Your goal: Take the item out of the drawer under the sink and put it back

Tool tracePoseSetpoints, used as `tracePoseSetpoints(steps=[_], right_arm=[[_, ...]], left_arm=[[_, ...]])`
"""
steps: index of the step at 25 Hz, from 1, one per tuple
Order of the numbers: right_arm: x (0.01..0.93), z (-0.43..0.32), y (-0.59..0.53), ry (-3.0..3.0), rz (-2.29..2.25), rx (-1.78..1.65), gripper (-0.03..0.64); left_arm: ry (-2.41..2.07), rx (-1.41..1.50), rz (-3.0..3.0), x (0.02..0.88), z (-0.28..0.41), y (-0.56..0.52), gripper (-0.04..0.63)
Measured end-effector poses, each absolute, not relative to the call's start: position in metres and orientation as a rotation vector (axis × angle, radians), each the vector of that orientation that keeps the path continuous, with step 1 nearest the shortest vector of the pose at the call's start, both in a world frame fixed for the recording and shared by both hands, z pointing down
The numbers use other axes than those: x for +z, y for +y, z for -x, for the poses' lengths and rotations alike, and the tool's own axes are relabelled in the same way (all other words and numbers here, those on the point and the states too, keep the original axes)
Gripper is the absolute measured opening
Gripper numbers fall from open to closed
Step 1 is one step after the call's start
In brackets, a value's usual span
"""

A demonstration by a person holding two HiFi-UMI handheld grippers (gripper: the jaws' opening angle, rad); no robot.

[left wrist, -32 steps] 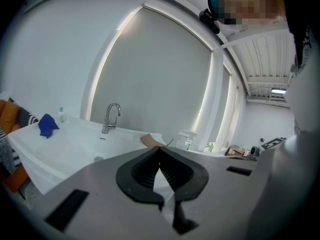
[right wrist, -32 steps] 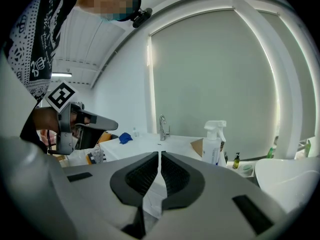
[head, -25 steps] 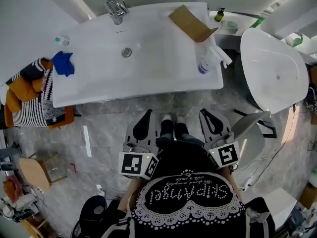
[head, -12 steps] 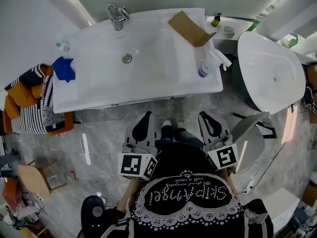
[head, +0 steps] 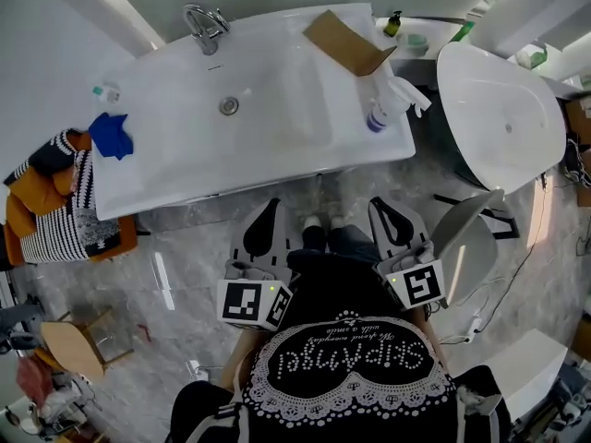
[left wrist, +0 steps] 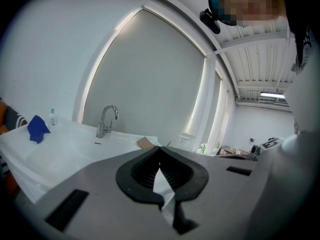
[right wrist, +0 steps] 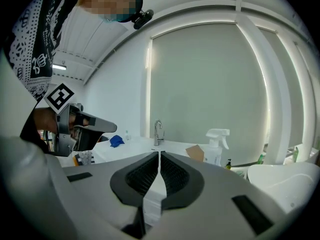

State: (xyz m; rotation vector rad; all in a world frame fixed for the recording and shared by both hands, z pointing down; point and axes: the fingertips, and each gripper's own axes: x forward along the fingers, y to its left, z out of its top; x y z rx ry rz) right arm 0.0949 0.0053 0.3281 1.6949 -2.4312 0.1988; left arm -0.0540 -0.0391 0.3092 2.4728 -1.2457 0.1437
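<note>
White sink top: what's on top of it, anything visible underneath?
On the white sink top: chrome faucet, brown cardboard piece, white spray bottle, blue cloth, small clear bottle. It hides whatever is directly underneath.

Hardly any print I can read

White curly script runs across my black top (head: 346, 363), upside down in the head view. I cannot spell it out for certain, and the finer line beside it is too small. On my left gripper (head: 274, 206) the left cube (head: 251, 303) carries a square black-and-white marker, and on my right gripper (head: 379, 204) the right cube (head: 417, 286) carries another; both are patterns, not letters or numbers. Any print on the spray bottle (head: 379, 113) at the front right corner of the sink (head: 277, 150) is too small to read
</note>
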Motion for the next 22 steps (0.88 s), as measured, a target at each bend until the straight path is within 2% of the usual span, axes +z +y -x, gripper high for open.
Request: tracePoseSetpoints(steps=[22], right_arm=[[0.325,-0.083,0.011,-2.405,-1.731,0.156,0.018]], left_arm=[[-1.146,0.154,-2.563,0.312,0.047,-0.03,0.005]])
